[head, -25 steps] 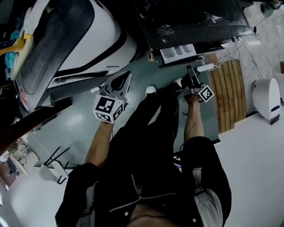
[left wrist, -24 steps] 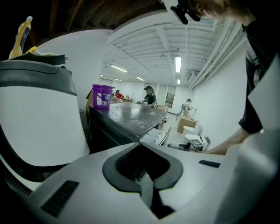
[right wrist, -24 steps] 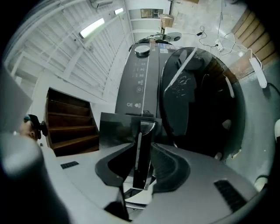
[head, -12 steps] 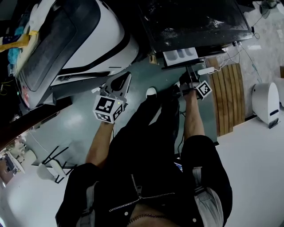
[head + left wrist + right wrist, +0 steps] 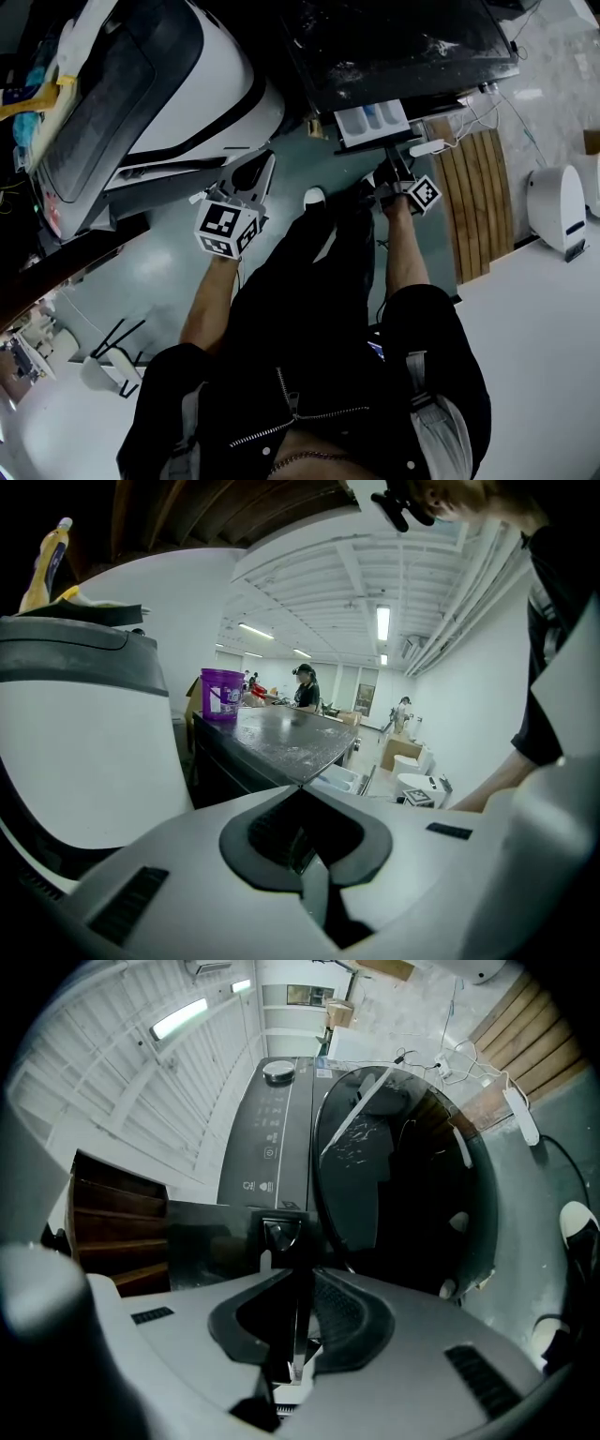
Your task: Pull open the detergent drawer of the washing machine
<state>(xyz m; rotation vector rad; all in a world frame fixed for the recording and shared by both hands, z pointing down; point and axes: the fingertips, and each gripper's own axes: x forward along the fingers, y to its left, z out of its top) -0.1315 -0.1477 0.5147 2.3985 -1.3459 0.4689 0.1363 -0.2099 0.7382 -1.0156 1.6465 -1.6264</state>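
Washing machine: the dark front-loading washing machine stands ahead of you, and its dusty black top fills the upper middle of the head view. The right gripper view shows its grey control panel beside the round dark glass door.
Detergent drawer: the white compartmented detergent drawer juts out from the machine's front. It is well pulled out, so you see its compartments from above, just beyond your right hand.
Right gripper: your right gripper reaches the drawer's front. Its jaws have just been closing and now stand almost together, with the pads pinching the thin dark edge of the drawer front between them.
Left gripper: your left gripper hangs off to the left, well apart from the drawer. Its jaws meet tip to tip and nothing sits between them.
Left side: a large white appliance with a black band stands next to your left gripper.
Machine top: a purple plastic tub sits at the far end of the top in the left gripper view.
Floor: a slatted wooden board lies to the right of your right arm. A white power strip sits at its upper end, and a white rounded device stands further right.
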